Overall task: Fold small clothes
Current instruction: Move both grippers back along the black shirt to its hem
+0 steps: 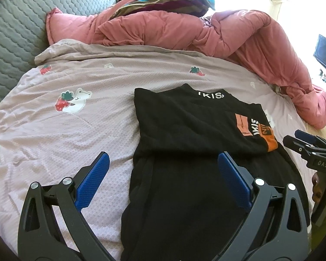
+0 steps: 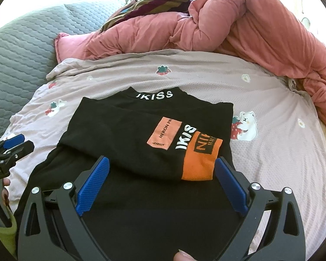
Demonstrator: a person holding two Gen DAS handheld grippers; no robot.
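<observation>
A black top [image 1: 184,130] with white lettering at the collar lies flat on the bed, its sleeves folded across the body; the orange cuff [image 2: 200,161] of the upper sleeve points right. My left gripper [image 1: 163,158] hovers open over the top's left edge, one blue pad above the sheet and one above the cloth, holding nothing. My right gripper [image 2: 163,163] is open above the lower body of the top [image 2: 141,130], its pads either side of the sleeve end, gripping nothing. Each gripper shows at the other view's edge: the right gripper [image 1: 304,143], the left gripper [image 2: 15,143].
The bed is covered by a pale pink sheet [image 1: 65,130] with strawberry and bear prints. A bunched pink duvet [image 1: 228,39] and a striped cloth [image 1: 167,2] lie along the far side. A grey quilted headboard [image 1: 15,32] stands at left. A fingertip [image 2: 182,255] shows at the bottom edge.
</observation>
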